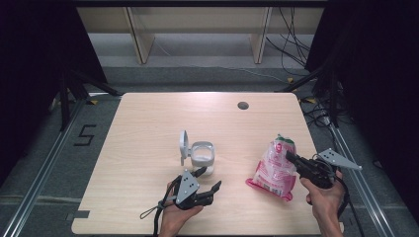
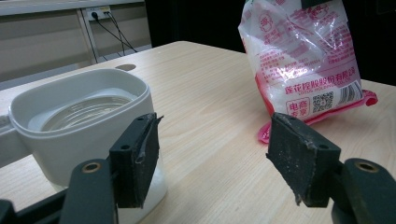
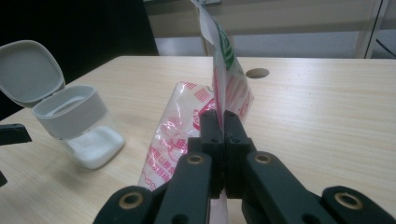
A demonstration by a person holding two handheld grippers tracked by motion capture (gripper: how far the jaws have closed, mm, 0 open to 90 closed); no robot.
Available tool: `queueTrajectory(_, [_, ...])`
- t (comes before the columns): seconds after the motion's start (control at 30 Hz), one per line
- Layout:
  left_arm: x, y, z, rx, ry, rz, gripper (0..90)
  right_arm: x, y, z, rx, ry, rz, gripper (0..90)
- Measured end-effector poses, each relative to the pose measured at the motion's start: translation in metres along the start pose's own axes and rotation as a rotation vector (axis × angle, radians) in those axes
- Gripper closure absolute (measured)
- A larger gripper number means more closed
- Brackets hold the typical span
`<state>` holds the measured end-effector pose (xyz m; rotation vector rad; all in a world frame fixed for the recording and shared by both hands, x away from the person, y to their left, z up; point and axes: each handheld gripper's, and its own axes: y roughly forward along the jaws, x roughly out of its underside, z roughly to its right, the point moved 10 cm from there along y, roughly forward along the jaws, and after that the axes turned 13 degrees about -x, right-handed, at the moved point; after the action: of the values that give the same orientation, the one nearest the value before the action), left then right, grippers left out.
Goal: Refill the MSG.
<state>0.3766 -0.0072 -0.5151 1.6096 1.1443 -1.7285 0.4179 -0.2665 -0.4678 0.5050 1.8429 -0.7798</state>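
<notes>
Right gripper (image 3: pixel 223 122) fingers clamp thin film of pink-printed clear plastic bag (image 1: pixel 274 169); it may slip or tear. Left gripper (image 1: pixel 207 181) fingers apart beside open-lidded white jar (image 1: pixel 202 155); could topple it.

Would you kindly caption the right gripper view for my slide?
Right claw shut on the pink-printed bag, beside an open-lidded container of white powder.

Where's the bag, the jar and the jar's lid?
bag (image 1: pixel 273 170): high view, middle of its printed front.
jar (image 3: pixel 77 122): right gripper view, on its grey collar.
lid (image 3: pixel 28 71): right gripper view, inside face of the flipped-open lid.
</notes>
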Motion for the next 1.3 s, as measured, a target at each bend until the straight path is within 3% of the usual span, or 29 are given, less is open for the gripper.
queueTrajectory(0.03, [0.0,0.0,-0.002,-0.002,0.019,0.001,33.2,0.001,0.0,-0.001,0.016,0.02,0.0,90.0])
queueTrajectory(0.07, [0.001,0.0,-0.002,-0.014,-0.002,-0.006,33.1,0.003,-0.001,0.001,0.023,0.0,-0.017,90.0])
queueTrajectory(0.17, [0.002,-0.001,-0.004,-0.017,-0.002,-0.004,32.9,0.005,-0.001,0.005,0.049,-0.024,-0.023,90.0])
queueTrajectory(0.2, [0.002,-0.001,-0.003,-0.009,-0.021,0.005,32.9,0.006,-0.001,0.005,0.035,-0.017,-0.022,90.0])
queueTrajectory(0.27, [0.003,-0.001,-0.005,-0.016,-0.008,0.0,32.7,0.01,-0.002,0.006,0.058,0.011,-0.039,90.0])
queueTrajectory(0.3, [0.004,-0.003,-0.006,-0.015,-0.001,-0.009,32.7,0.01,-0.002,0.008,0.052,-0.005,-0.038,90.0])
queueTrajectory(0.33, [0.004,-0.003,-0.005,-0.016,-0.019,-0.01,32.7,0.011,-0.003,0.01,0.061,-0.01,-0.041,90.0])
queueTrajectory(0.37, [0.004,-0.003,-0.006,-0.018,-0.014,-0.007,32.7,0.013,-0.002,0.009,0.062,0.018,-0.039,90.0])
queueTrajectory(0.4, [0.004,-0.003,-0.007,-0.018,-0.006,-0.008,32.7,0.013,-0.003,0.012,0.05,-0.016,-0.04,90.0])
queueTrajectory(0.47, [0.005,-0.004,-0.008,-0.02,-0.004,-0.013,32.7,0.015,-0.003,0.014,0.067,0.007,-0.043,90.0])
queueTrajectory(0.5, [0.005,-0.004,-0.008,-0.023,-0.026,-0.012,32.7,0.017,-0.003,0.014,0.063,0.013,-0.052,90.0])
queueTrajectory(0.57, [0.006,-0.005,-0.01,-0.018,-0.007,-0.012,32.7,0.018,-0.004,0.015,0.059,0.003,-0.054,90.0])
queueTrajectory(0.6, [0.007,-0.005,-0.009,-0.021,-0.029,-0.017,32.8,0.02,-0.004,0.017,0.073,0.007,-0.064,90.0])
queueTrajectory(0.67, [0.007,-0.005,-0.011,-0.018,-0.015,-0.011,33.1,0.023,-0.003,0.018,0.079,0.025,-0.062,90.0])
queueTrajectory(0.73, [0.006,-0.005,-0.013,-0.017,0.004,-0.004,33.2,0.024,-0.003,0.021,0.085,0.008,-0.067,90.0])
queueTrajectory(0.77, [0.007,-0.005,-0.013,-0.026,-0.023,-0.008,33.2,0.025,-0.004,0.022,0.089,0.006,-0.075,89.9])
queueTrajectory(0.83, [0.009,-0.006,-0.014,-0.025,-0.013,-0.021,33.1,0.026,-0.002,0.022,0.091,0.038,-0.071,89.9])
queueTrajectory(0.87, [0.008,-0.005,-0.013,-0.018,-0.024,-0.01,33.0,0.027,-0.003,0.024,0.089,0.02,-0.074,89.9])
queueTrajectory(0.9, [0.008,-0.005,-0.013,-0.021,-0.038,-0.013,33.1,0.028,-0.003,0.022,0.102,0.046,-0.071,89.8])
queueTrajectory(0.93, [0.008,-0.005,-0.013,-0.022,-0.035,-0.014,33.0,0.027,-0.003,0.027,0.109,0.003,-0.074,89.7])
queueTrajectory(1.03, [0.009,-0.005,-0.013,-0.019,-0.038,-0.018,33.0,0.029,-0.003,0.028,0.093,0.007,-0.083,89.2])
queueTrajectory(1.07, [0.008,-0.005,-0.013,-0.018,-0.038,-0.014,33.0,0.031,-0.004,0.03,0.12,0.023,-0.081,88.9])
queueTrajectory(1.1, [0.009,-0.006,-0.013,-0.023,-0.033,-0.022,33.0,0.033,-0.004,0.03,0.121,0.049,-0.084,88.6])
queueTrajectory(1.13, [0.009,-0.007,-0.014,-0.024,-0.03,-0.027,32.9,0.033,-0.004,0.033,0.118,0.038,-0.073,88.4])
queueTrajectory(1.17, [0.009,-0.007,-0.015,-0.019,-0.013,-0.027,32.9,0.034,-0.004,0.035,0.107,0.056,-0.059,88.1])
queueTrajectory(1.2, [0.009,-0.008,-0.016,-0.021,-0.025,-0.03,32.8,0.034,-0.004,0.033,0.103,0.093,-0.037,87.4])
queueTrajectory(1.27, [0.009,-0.009,-0.019,-0.025,-0.009,-0.026,32.8,0.036,-0.004,0.039,0.117,0.065,-0.039,86.1])
queueTrajectory(1.3, [0.009,-0.009,-0.019,-0.028,-0.029,-0.028,32.9,0.038,-0.005,0.037,0.116,0.107,-0.04,84.7])
